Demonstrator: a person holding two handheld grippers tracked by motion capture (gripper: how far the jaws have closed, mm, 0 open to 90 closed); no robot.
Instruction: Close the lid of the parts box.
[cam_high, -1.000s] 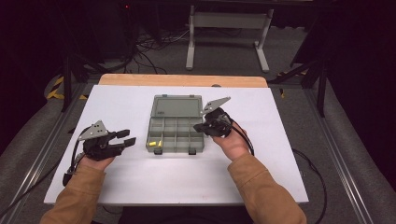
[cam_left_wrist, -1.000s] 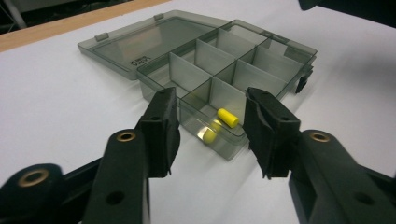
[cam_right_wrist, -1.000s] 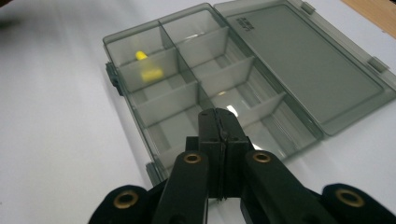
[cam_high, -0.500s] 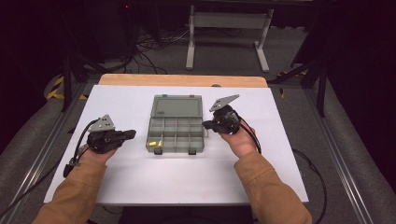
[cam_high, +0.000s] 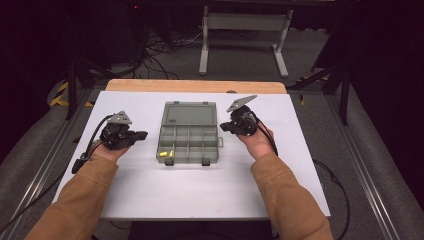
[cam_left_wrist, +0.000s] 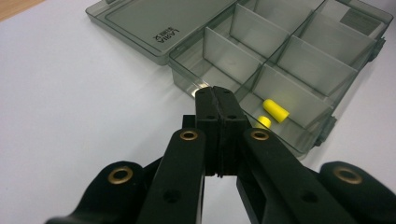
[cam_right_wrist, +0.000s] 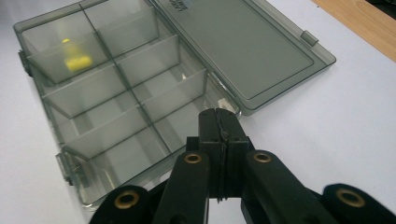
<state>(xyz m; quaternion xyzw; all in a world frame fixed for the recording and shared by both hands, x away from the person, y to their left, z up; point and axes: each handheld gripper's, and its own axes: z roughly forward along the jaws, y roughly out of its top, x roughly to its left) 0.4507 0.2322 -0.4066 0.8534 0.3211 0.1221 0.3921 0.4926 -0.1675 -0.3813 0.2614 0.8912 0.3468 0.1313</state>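
I have a grey translucent compartment box (cam_high: 188, 145) lying open in the middle of the white bench (cam_high: 150, 200), its lid (cam_high: 190, 114) folded flat on the far side. The tray is split by dividers into a grid of compartments. From the high view, the near-left corner compartment holds small yellow pieces (cam_high: 168, 153). In the left gripper view I make out two of them: a short yellow cylinder (cam_left_wrist: 275, 110) lying on its side, and a second yellow piece (cam_left_wrist: 264, 122) just beside it, partly hidden behind my claw. In the right gripper view they read as a yellow blur (cam_right_wrist: 77, 62) through the wall of the far-left compartment. The other compartments I can see into look bare.

My left claw (cam_high: 140, 135) sits left of the box, apart from it, jaws pressed together on nothing, tips pointing toward the box's left wall. My right claw (cam_high: 223, 127) is at the box's right edge near the hinge line, jaws likewise closed and empty; whether it touches the box I cannot tell. Both sleeves (cam_high: 85, 200) are tan.
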